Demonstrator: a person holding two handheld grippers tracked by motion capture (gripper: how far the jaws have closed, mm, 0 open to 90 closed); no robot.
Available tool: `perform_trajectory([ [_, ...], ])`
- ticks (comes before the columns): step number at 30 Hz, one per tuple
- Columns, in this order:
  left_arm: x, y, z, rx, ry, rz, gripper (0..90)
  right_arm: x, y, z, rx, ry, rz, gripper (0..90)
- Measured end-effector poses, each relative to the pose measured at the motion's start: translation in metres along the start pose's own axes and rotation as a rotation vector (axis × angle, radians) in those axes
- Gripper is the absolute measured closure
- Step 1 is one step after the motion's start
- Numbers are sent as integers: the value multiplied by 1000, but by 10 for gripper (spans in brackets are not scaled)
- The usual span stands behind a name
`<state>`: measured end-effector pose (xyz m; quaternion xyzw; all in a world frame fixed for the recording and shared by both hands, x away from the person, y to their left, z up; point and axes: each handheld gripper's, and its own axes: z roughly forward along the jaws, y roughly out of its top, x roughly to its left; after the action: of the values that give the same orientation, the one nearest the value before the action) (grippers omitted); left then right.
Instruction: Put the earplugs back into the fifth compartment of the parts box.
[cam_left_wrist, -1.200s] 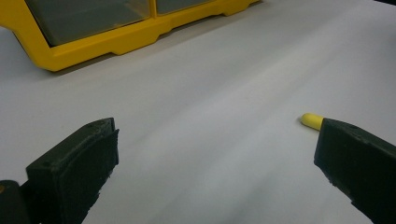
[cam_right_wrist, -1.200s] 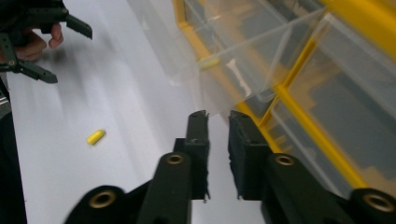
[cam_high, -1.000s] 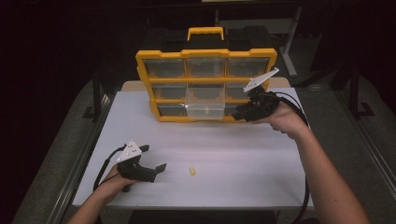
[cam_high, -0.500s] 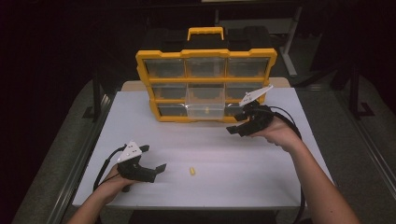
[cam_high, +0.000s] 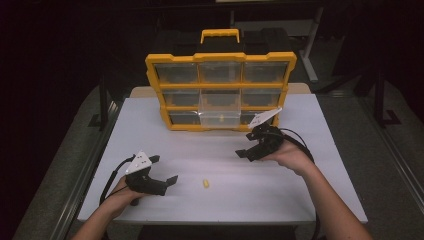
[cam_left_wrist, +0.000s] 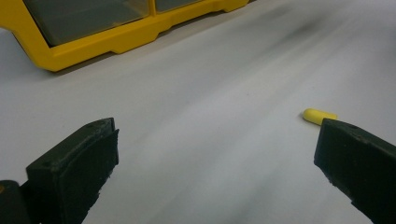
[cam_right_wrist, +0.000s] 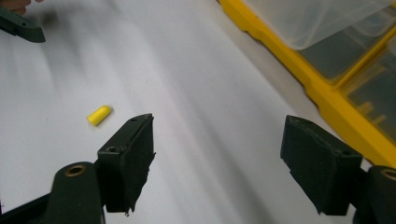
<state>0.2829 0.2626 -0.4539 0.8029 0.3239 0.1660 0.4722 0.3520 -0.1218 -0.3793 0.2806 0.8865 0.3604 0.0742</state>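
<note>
A small yellow capsule-shaped plastic piece (cam_high: 205, 183) is noted lying on its side on the white tabletop (cam_high: 310, 200), near the front edge and roughly midway between the left and right edges; it is also picked up in the left gripper view (cam_left_wrist: 319, 115) and the right gripper view (cam_right_wrist: 99, 115). The left gripper (cam_high: 165, 170) is held low near the front-left corner, jaws wide apart and empty, the piece lying just beside its far jaw; the right gripper (cam_high: 248, 146) is held over the tabletop toward the right edge, in front of the yellow plastic organiser case with clear drawers (cam_high: 220, 61), jaws likewise apart and holding nothing. One clear drawer (cam_high: 219, 118) in the bottom row is seen pulled out, with a small yellow item inside. The piece is judged very light, stiff and smooth; being rounded, it is likely to roll or skid if nudged by one jaw alone. Hold is best taken across its short middle, both jaws closing evenly at tabletop level; a gentle squeeze should suffice, since a hard one may squirt it out.
</note>
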Motion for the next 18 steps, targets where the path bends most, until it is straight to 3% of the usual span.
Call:
perform_trajectory([
  [18,0,0,0,1,-3,9,0,31,-7,32,2,69,5,205],
])
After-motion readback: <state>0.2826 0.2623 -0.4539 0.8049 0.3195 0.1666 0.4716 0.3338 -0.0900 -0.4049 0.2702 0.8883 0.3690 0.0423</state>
